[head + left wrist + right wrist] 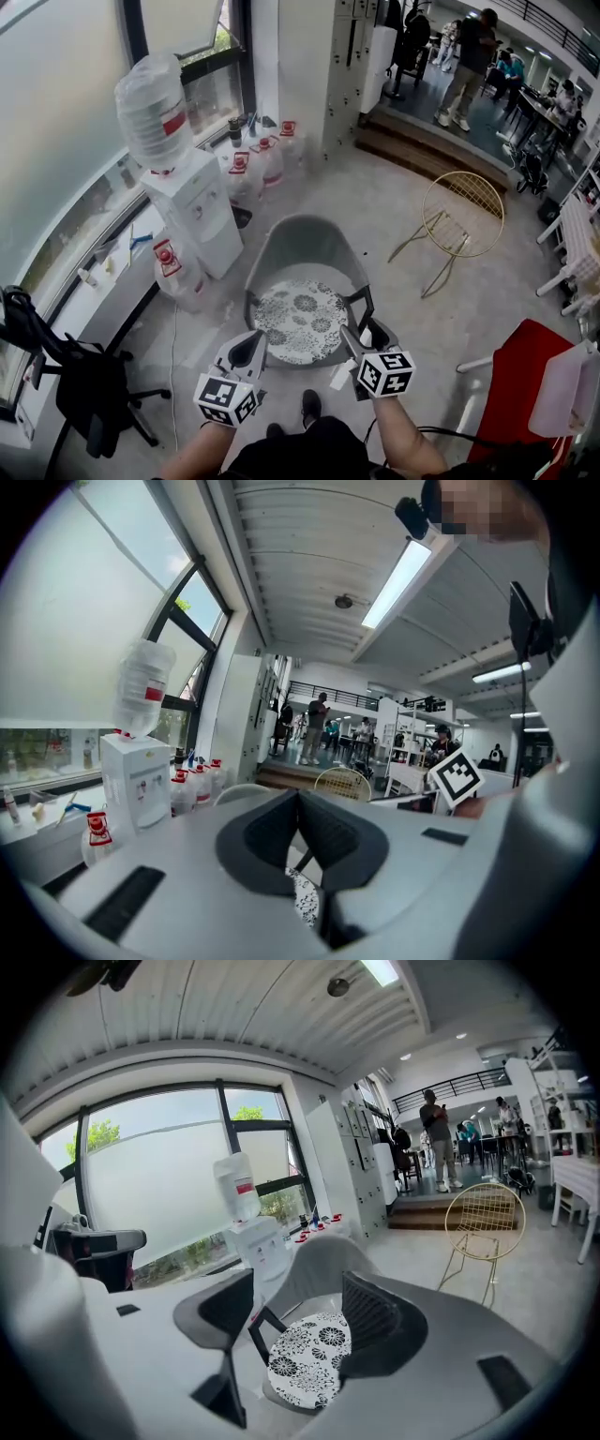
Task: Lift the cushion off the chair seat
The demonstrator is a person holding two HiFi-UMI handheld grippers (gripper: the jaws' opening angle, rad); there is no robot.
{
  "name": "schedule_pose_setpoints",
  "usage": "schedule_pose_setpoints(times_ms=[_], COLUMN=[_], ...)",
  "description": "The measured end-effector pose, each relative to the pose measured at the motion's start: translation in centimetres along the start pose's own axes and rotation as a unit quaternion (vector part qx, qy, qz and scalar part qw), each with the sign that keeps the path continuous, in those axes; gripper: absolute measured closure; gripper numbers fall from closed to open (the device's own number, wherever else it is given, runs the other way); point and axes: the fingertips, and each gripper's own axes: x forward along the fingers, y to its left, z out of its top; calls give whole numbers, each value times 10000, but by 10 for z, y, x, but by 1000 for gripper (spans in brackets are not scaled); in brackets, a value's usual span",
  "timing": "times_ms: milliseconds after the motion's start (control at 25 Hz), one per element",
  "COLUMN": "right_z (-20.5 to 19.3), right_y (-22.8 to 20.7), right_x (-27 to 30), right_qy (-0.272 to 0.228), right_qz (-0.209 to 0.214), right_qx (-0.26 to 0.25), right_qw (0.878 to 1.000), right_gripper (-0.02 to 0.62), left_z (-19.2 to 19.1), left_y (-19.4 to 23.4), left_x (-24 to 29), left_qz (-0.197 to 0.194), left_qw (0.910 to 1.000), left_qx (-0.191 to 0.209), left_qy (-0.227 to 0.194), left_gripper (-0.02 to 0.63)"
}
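Note:
A round cushion (300, 321) with a black-and-white flower print lies on the seat of a grey shell chair (305, 246). Both grippers hover just in front of the chair's near edge. My left gripper (254, 342) is by the cushion's front left, with its jaws together and nothing between them. My right gripper (360, 333) is at the front right, open and empty. In the right gripper view the cushion (305, 1358) shows between the spread jaws of my right gripper (300, 1321), apart from them. The left gripper view shows only a sliver of the cushion (305, 897) below my left gripper (300, 803).
A white water dispenser (192, 202) with spare bottles (253, 164) stands left of the chair. A gold wire chair (464, 220) is at the right, a red chair (511, 375) near right, a black office chair (84, 384) near left. People stand at the back (469, 66).

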Motion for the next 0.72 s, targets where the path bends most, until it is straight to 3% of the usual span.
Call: schedule_pose_setpoints(times_ms=[320,720], right_z=[-45,-151], right_y=[-54,-93], right_x=[47,100], right_qy=[461,1511], right_qz=[104,-45], right_qx=[537,1065], right_qw=[9974,9828], right_gripper=[283,272], left_z=[-45,-137], left_y=[1,30], left_x=[60,97], left_qz=[140,449], left_qw=[9985,9884], left_qx=[17,-316], left_qy=[529,1413], left_gripper=[598,598])
